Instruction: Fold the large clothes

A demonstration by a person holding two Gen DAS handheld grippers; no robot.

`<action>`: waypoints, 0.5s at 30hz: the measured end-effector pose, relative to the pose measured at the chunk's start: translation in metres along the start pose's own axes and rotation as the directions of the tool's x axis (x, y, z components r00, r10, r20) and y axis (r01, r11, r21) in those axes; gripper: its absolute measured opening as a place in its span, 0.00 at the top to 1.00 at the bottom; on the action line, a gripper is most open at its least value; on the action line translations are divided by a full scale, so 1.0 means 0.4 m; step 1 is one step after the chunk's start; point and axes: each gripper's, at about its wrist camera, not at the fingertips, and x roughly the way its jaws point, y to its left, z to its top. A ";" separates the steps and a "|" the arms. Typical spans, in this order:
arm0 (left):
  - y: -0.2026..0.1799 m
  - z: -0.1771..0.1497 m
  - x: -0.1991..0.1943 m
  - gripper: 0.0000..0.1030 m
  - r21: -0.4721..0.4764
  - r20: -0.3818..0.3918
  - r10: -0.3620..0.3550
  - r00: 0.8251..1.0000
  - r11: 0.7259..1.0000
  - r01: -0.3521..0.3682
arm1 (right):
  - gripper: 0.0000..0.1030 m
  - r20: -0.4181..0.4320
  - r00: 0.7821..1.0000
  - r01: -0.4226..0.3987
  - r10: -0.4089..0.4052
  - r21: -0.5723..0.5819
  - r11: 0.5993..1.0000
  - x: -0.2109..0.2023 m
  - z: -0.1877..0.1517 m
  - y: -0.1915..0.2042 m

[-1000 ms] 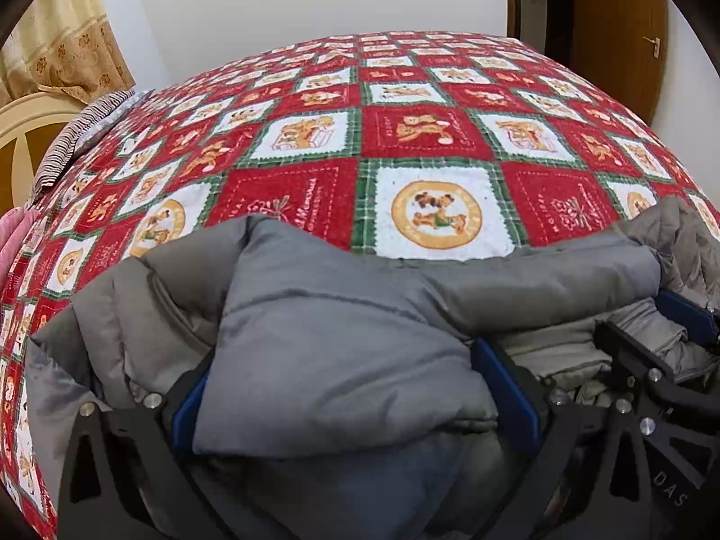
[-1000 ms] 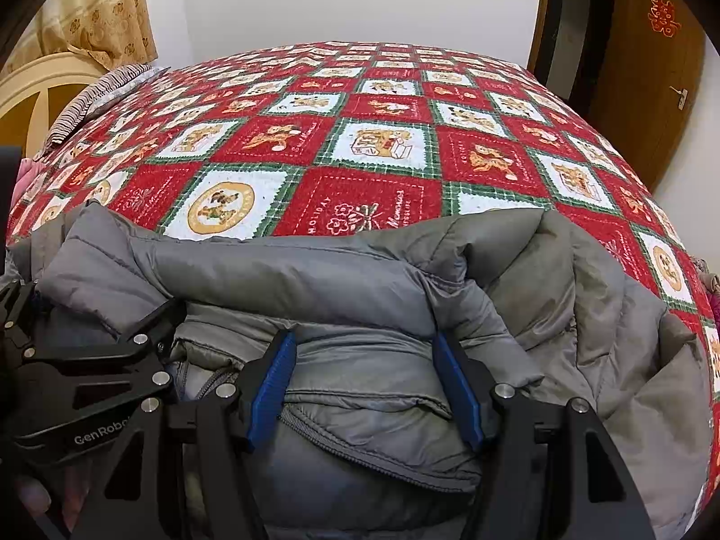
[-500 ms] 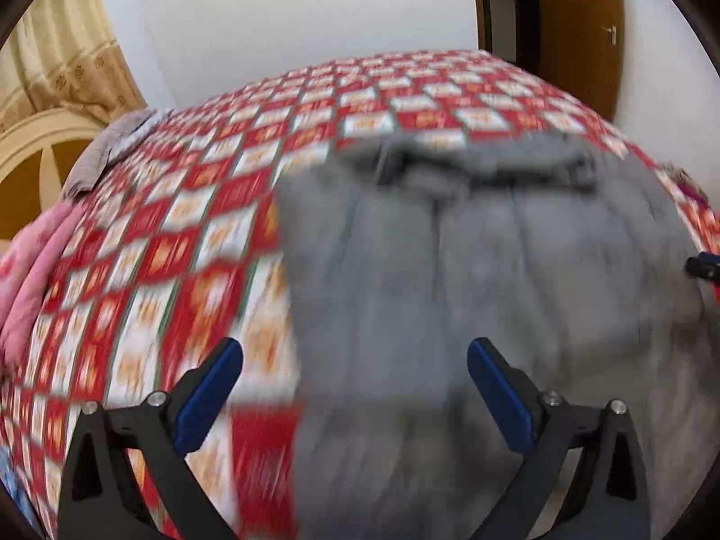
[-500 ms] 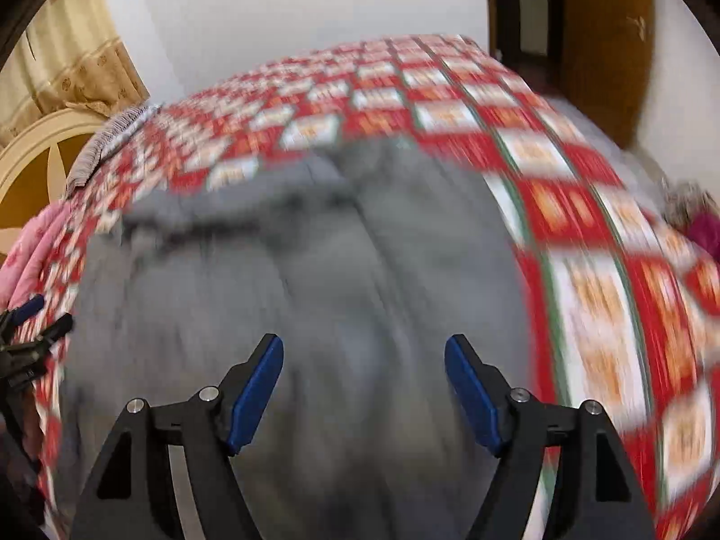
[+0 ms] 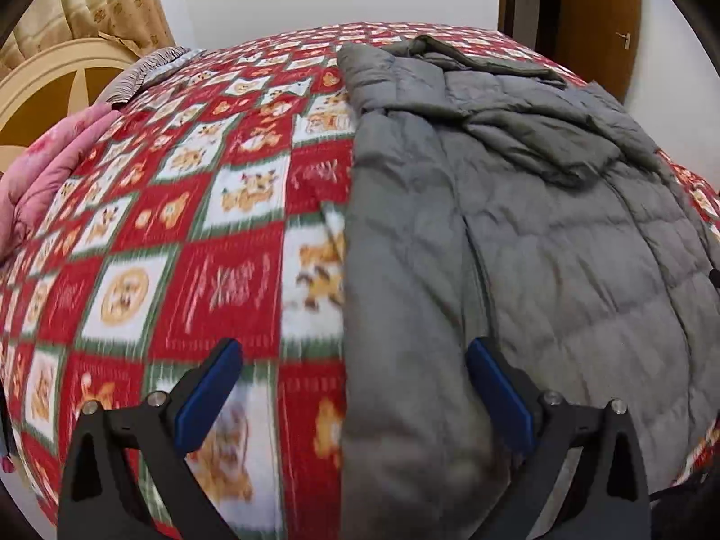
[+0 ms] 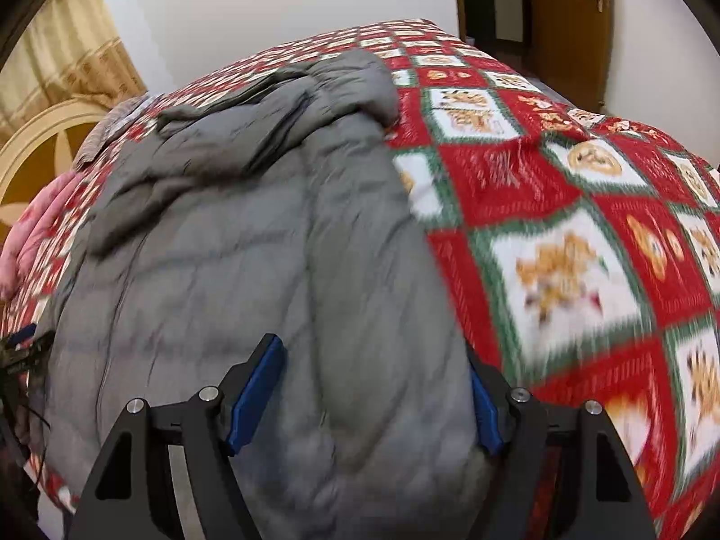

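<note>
A grey puffer jacket lies spread lengthwise on the red, white and green patchwork quilt, its collar end bunched at the far side. My left gripper is open above the jacket's left edge, one finger over quilt and one over grey fabric. In the right wrist view the jacket fills the left half. My right gripper is open over the jacket's near right corner, where fabric bulges between the jaws and hides part of the right pad. The left gripper peeks in at the left edge.
A pink blanket and a striped cloth lie along the bed's left side by a cream headboard. A wooden door stands at the far right. Bare quilt stretches right of the jacket.
A second ago both grippers were shut on the bunched jacket. They have let go and drawn back, and the jacket now lies stretched out away from them.
</note>
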 end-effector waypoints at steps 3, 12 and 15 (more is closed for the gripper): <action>0.001 -0.037 -0.010 0.01 0.006 -0.002 -0.029 1.000 1.000 0.029 | 0.28 0.005 1.000 -0.007 0.007 0.007 1.000 -0.028 -0.048 -0.001; 0.014 -0.115 -0.043 0.18 0.012 0.043 -0.127 0.991 0.992 0.126 | 0.57 -0.003 0.999 -0.053 0.053 0.029 0.998 -0.101 -0.181 -0.028; -0.010 -0.128 -0.067 0.76 0.048 0.042 -0.218 0.975 0.975 0.216 | 0.84 -0.003 0.991 -0.130 0.130 0.066 0.989 -0.112 -0.192 -0.036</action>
